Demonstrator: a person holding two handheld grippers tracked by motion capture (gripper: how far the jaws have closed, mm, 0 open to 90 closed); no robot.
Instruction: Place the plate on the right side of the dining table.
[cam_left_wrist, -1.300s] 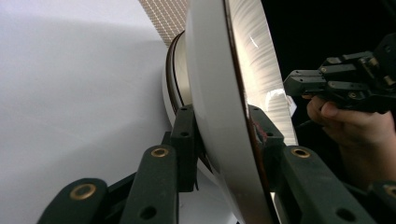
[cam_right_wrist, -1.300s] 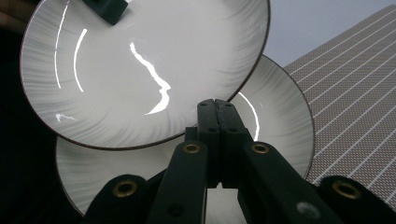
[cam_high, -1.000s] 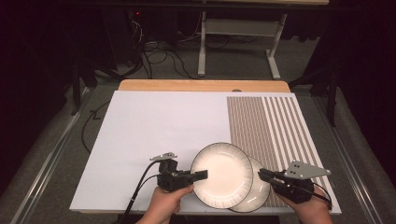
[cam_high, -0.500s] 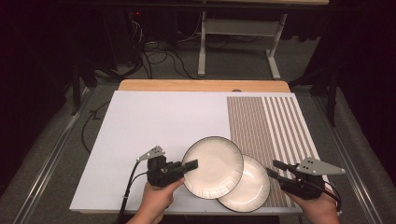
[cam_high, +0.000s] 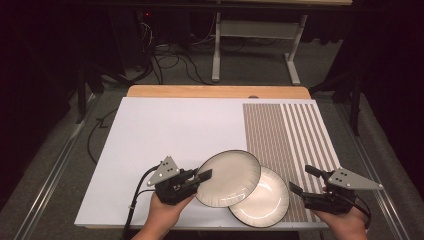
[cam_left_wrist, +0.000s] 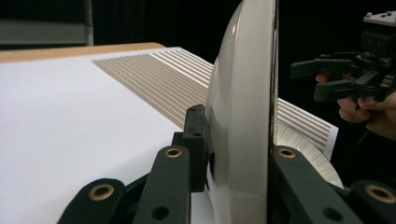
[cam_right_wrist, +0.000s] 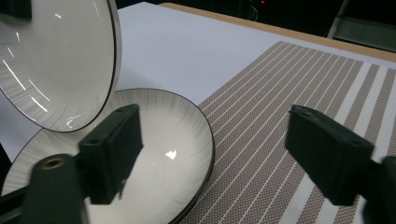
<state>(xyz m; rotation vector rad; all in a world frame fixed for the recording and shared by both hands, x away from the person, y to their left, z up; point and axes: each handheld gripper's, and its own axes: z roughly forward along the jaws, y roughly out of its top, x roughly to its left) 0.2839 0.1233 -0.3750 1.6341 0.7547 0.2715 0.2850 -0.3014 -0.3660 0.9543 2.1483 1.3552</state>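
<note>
White table sheet (cam_high: 165, 135) offers no cushion — the left gripper (cam_high: 205, 176) pinches just the upper plate (cam_high: 230, 176) rim, so it could slip onto the lower plate (cam_high: 265, 202) — the right gripper (cam_high: 300, 181), jaws just opened and empty, couldn't catch it.

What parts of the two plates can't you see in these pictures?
- High view: the lower white dark-rimmed plate is partly covered by the lifted white plate in the left gripper.
- Left gripper view: the lifted plate's top is cut off by the edge.
- Right gripper view: the open right gripper hides part of the lower plate.
</note>
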